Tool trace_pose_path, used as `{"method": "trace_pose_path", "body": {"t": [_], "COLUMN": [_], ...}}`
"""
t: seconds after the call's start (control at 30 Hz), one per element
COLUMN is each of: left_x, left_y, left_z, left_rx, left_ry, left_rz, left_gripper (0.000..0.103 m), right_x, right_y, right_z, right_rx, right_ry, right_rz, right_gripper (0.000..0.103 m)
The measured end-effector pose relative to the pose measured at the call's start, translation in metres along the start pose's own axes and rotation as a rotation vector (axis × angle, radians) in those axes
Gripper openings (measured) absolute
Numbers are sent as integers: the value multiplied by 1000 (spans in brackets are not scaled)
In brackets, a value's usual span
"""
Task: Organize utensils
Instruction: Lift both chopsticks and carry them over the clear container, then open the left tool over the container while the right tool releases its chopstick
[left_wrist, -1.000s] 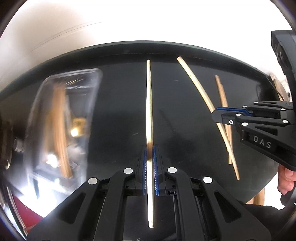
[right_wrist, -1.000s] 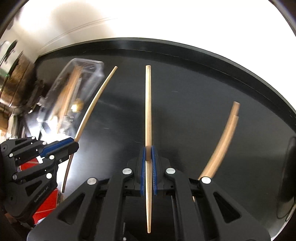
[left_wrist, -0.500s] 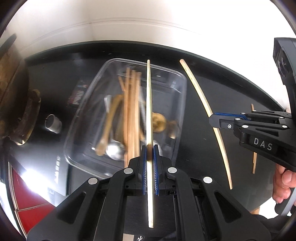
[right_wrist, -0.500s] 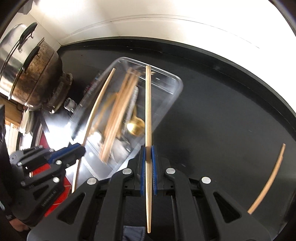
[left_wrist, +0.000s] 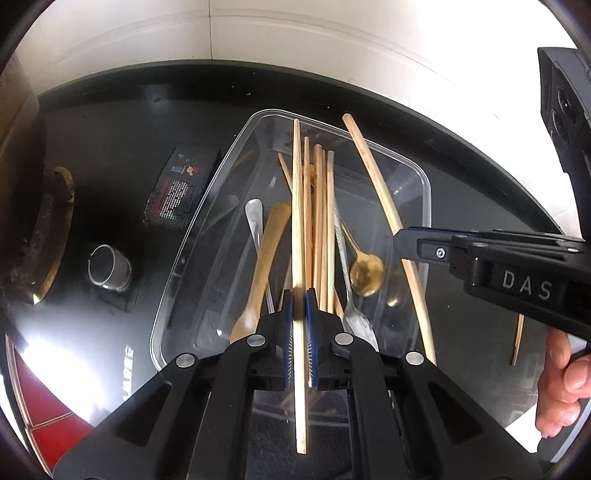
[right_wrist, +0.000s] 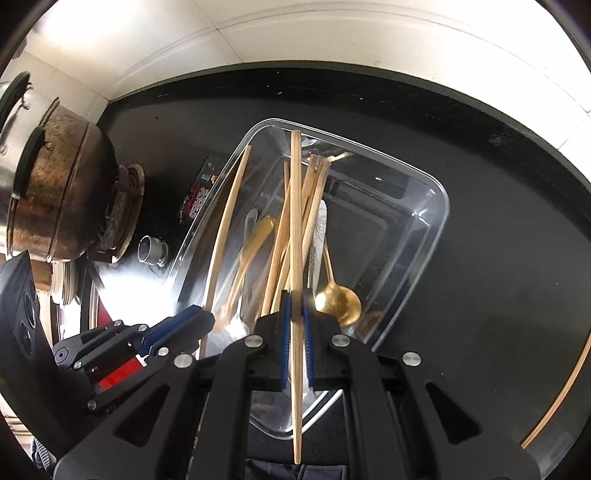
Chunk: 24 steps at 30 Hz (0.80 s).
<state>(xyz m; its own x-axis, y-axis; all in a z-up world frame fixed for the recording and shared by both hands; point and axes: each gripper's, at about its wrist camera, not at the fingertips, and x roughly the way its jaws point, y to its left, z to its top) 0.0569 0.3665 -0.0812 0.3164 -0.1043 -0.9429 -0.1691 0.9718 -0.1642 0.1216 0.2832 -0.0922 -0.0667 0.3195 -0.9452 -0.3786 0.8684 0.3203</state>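
The left gripper (left_wrist: 299, 317) is clamped on a single wooden chopstick (left_wrist: 298, 206), gripped nearer its lower end, the shaft running up between the blue pads and over the clear plastic container (left_wrist: 424, 181). The right gripper (right_wrist: 295, 317) is likewise closed on its own chopstick (right_wrist: 295, 221), held the same way above the same container. Each tool shows in the other's view: the right one enters from the side in the left wrist view, with a person's fingers (left_wrist: 565, 380) on its handle.

Below the held sticks, the container holds a bundle of wooden chopsticks (left_wrist: 321, 221), a gold spoon (left_wrist: 365, 275), a silver utensil (left_wrist: 255, 229) and a gold flat-handled piece (left_wrist: 266, 258). One loose chopstick (right_wrist: 557, 402) lies on the black stovetop (right_wrist: 498, 221), well apart from the container.

Judgement: the step in hand is the deposit of both sticks. To do it well, each stick should be lined up with the bundle's long axis and brought low over the open floor of the container before the jaws part, so neither end catches the rim or bounces out. The two grippers sit near one another; releasing one at a time would avoid a clash.

Further back stand a small metal cup (left_wrist: 109, 267) and a worn brown pot (right_wrist: 62, 199) against the white wall.
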Motion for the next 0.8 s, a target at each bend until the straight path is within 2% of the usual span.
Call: {"method": "trace_pose_path", "body": {"t": [0.5,0.57,0.6,0.63,0.67,0.7,0.73,0.8], "left_x": [20,22,21,20,17,15,10,7], "left_y": [10,10,11,13,13,14,15,19], "left_z": [16,17,17,16,16,15,13,11], "left_rx": [6,16,13,8,0,-4,-6,-17], "left_ry": [38,38,39,34,21,3,-16,-21], "left_rz": [-27,-24,-22,-21,-12,-1,6,6], "left_gripper": [6,10,24,54,69,81,81,81], "right_x": [17,16,15,14,10,7,2,-3], "right_y": [-5,-11,-15,-19,-24,-27,-30,-33], "right_z": [17,19,20,22,22,23,23,24], "right_rx": [34,63,87,106,126,139,147,143], "right_ry": [30,27,28,22,10,-8,-32,-38], "right_rz": [3,18,33,34,39,39,36,39], "right_gripper": [7,8,9,24,65,81,85,85]}}
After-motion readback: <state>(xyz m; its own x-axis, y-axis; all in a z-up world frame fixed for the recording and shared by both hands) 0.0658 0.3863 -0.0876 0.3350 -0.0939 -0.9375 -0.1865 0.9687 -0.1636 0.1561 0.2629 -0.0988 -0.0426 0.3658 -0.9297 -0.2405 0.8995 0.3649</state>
